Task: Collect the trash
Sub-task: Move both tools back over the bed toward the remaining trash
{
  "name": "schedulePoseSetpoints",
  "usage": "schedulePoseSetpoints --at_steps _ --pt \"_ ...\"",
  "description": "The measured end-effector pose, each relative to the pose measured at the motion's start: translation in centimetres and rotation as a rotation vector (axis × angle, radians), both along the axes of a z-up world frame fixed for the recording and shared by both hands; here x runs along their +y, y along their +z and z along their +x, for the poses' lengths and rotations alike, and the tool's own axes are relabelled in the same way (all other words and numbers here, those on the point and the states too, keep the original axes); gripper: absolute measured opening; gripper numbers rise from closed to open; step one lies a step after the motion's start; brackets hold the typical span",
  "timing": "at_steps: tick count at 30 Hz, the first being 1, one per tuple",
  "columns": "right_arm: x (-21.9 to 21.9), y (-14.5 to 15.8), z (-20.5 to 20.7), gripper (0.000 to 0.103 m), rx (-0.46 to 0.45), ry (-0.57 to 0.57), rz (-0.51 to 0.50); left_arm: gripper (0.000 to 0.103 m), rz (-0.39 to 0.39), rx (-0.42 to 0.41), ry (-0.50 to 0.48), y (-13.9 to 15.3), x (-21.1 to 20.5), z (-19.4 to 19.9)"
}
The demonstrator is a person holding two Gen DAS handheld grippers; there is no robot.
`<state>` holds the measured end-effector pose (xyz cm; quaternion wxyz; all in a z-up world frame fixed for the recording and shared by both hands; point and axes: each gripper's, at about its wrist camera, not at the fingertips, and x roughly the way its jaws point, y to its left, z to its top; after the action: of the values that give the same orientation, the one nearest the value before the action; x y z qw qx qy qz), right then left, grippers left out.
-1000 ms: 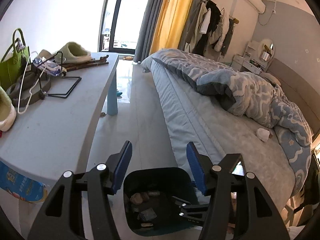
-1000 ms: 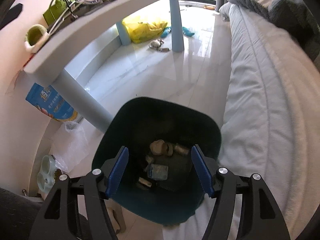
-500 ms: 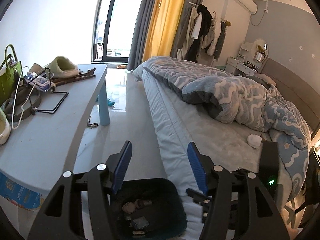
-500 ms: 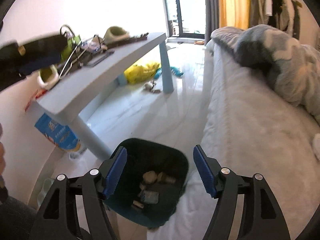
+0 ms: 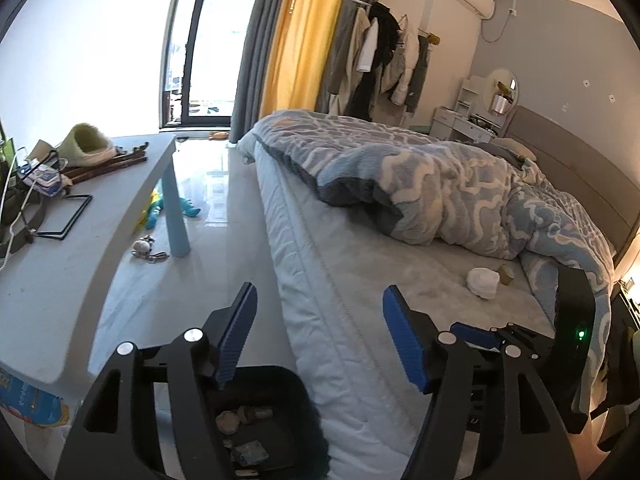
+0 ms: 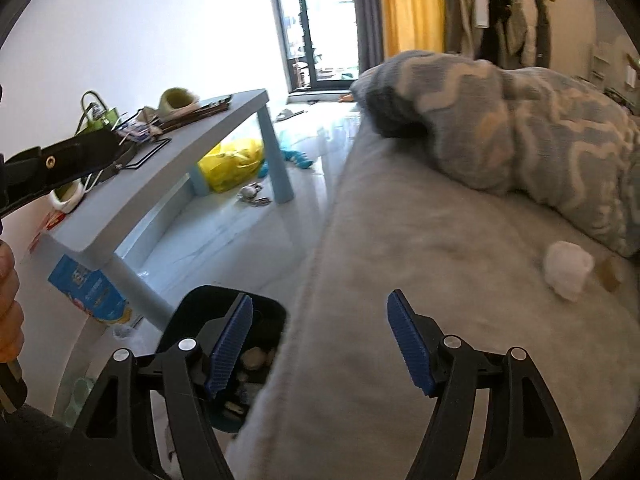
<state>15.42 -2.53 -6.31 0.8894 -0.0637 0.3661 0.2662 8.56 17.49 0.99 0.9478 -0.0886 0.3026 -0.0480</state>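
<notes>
Left claw (image 5: 319,334) points down-forward, blue pads apart with nothing between them; its jaws have just been opening. Right claw (image 6: 320,342) likewise tilted down, gaping and empty. A hand (image 6: 9,308) shows at the right view's left edge.

white crumpled tissue (image 5: 483,282): on bed sheet; small brown scrap (image 5: 507,274): just beside it | dark bin (image 6: 192,316): floor, holding trash

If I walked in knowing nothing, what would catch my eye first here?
Probably the big bed with its rumpled blue wavy blanket, and the crumpled white tissue lying on the bare sheet beside it. Next, the dark bin on the floor against the bed's edge, already holding scraps. Near the window, a bright yellow curtain stands out.
</notes>
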Motion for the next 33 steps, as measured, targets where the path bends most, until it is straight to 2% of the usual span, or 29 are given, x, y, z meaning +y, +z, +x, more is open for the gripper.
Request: schedulePoseSetpoints --at_steps 10,29,33 --pt "-6.2 0.3 0.5 0.077 -0.04 -0.125 -0.015 0.074 0.022 0.014 -0.056 -0.6 -4.6 1.2" --pt "-13.7 1.3 1.6 0.084 -0.067 -0.218 -0.002 0.088 0.043 0.019 -0.125 -1.2 -11.8 3.5" --pt "-15.5 1.4 2.5 0.09 -0.072 -0.246 -0.005 0.091 0.045 0.017 -0.136 -1.2 -13.2 4.5"
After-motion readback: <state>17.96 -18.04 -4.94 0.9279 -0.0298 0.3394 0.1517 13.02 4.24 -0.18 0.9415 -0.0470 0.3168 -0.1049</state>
